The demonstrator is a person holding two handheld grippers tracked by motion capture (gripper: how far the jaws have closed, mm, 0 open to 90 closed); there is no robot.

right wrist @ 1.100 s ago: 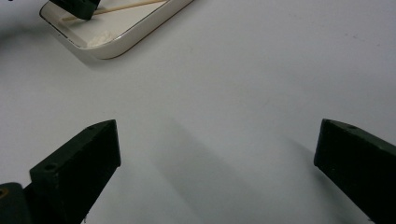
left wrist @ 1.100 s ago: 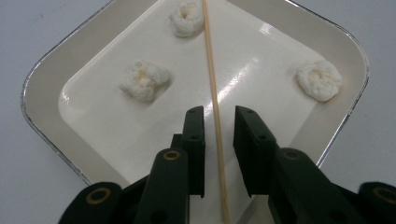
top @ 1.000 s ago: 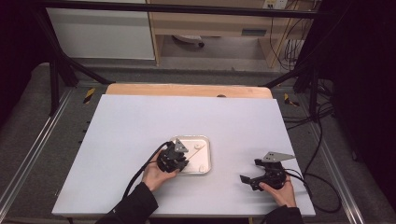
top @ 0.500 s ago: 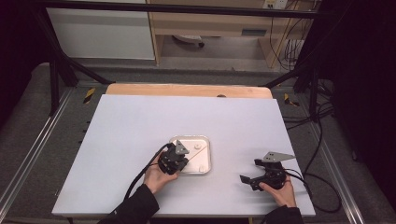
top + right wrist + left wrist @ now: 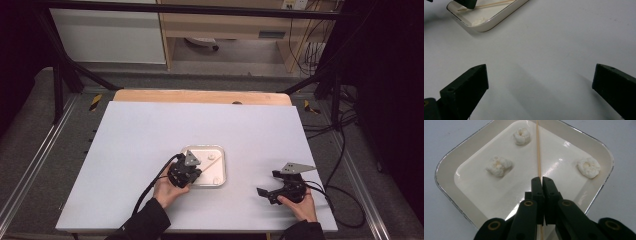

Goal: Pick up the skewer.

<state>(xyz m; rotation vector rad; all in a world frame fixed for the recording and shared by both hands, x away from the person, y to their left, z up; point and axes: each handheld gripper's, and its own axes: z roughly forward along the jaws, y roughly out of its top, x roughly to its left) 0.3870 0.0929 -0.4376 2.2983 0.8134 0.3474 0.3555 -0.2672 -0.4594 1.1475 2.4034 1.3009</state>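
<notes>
Table [image 5: 150, 150]: white, wide bare margins around tray [image 5: 446, 167]
Left gripper [image 5: 541, 180]: clamped on wooden skewer [image 5: 538, 150] (over tray)
Right gripper [image 5: 540, 82]: jaws apart, low over bare table

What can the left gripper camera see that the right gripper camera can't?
The left gripper view shows three white puffy lumps, like the one left of the stick, and the left gripper shut on the thin wooden stick. The right gripper view shows the right gripper open wide above the bare white table. Both views take in the cream tray and the stick lying across it.
</notes>
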